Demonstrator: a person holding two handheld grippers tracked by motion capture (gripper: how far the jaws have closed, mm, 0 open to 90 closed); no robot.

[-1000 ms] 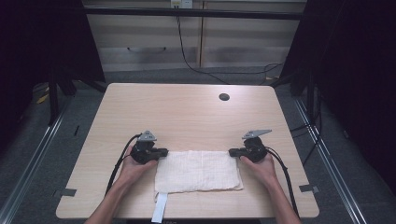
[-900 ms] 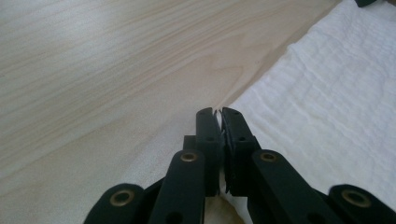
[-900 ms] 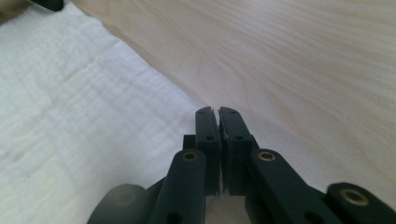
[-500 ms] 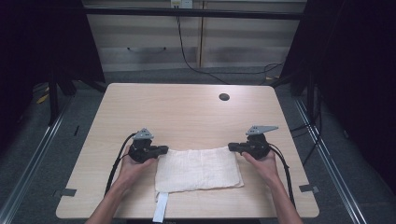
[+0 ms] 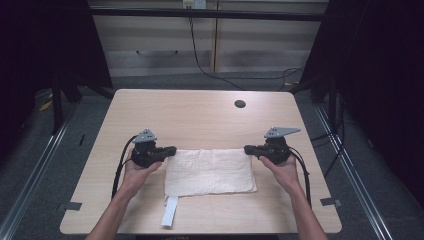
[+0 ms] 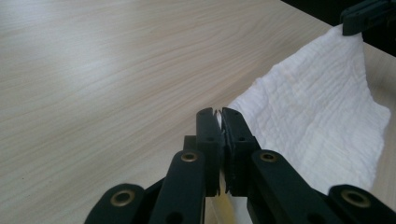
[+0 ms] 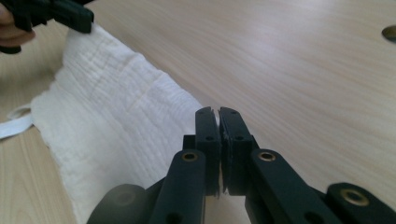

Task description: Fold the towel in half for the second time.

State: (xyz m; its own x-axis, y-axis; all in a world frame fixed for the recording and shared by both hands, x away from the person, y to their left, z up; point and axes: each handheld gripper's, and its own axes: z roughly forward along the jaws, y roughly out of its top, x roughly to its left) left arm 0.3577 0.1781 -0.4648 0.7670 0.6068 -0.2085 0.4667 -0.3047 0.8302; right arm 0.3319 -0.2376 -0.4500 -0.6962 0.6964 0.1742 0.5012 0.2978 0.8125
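With both far corners of the white cloth (image 5: 209, 171) pinched, this looks like the lift step of a fold or spread. Left gripper (image 5: 170, 149): jaws clamped shut on the cloth's corner, fabric trailing off beyond them, hand (image 5: 136, 170) palm-up under the body, gripper pointing inward. Right gripper (image 5: 249, 148): jaws likewise closed on the opposite corner, hand (image 5: 281, 169) mirrored. Cloth's near edge lies on the table (image 5: 200, 115). Next likely needs both raised evenly, keeping tension.
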